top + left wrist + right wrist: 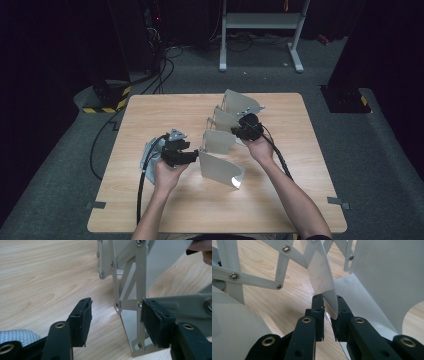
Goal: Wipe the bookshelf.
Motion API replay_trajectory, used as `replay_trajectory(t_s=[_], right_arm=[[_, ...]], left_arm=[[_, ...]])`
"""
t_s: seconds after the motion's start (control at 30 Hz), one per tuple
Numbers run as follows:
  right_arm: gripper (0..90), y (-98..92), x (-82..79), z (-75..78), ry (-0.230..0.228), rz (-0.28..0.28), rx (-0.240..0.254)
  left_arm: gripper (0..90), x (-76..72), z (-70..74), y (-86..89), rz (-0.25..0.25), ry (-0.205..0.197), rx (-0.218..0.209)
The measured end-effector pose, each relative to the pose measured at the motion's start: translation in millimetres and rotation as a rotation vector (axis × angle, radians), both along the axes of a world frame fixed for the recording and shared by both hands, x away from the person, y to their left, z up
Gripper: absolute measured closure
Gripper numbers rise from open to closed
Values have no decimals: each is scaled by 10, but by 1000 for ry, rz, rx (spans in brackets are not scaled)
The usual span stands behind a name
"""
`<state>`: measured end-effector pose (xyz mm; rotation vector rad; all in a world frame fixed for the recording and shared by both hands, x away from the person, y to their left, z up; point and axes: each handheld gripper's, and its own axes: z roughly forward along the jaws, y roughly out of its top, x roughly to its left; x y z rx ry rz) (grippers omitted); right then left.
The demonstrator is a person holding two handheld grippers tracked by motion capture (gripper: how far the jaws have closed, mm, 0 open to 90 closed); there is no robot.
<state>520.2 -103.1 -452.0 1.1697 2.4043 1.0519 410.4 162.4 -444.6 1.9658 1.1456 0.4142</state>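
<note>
Two tongs, four panels.

My work surface is a light wooden table on grey carpet. A grey mesh cloth lies at its left. Beyond the table I see a white stand and black cables.

The folding rack's panels run past the right gripper view's edges; a grey cloth is cropped.

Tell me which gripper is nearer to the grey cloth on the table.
Left. The left gripper sits right beside the grey cloth, on the rack's near-left side; the right gripper is across the folding rack, gripping a panel.
</note>
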Motion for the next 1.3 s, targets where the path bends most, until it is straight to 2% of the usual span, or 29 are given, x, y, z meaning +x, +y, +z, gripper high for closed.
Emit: replay_trajectory(t_s=[0.17, 0.3, 0.73, 1.07, 1.3], right_arm=[[824, 57, 4, 10, 0, 16, -8], [821, 87, 6, 17, 0, 22, -13], [793, 129, 8, 29, 8, 36, -3], [778, 139, 11, 26, 17, 49, 4], [674, 70, 0, -5, 18, 39, 30]], left_arm=[[439, -34, -18, -19, 8, -3, -15], [441, -65, -12, -37, -3, -3, -8], [441, -181, -5, -85, -20, -15, -6], [436, -218, -13, -81, -22, -14, -16], [404, -232, -31, -69, -39, -11, -33]])
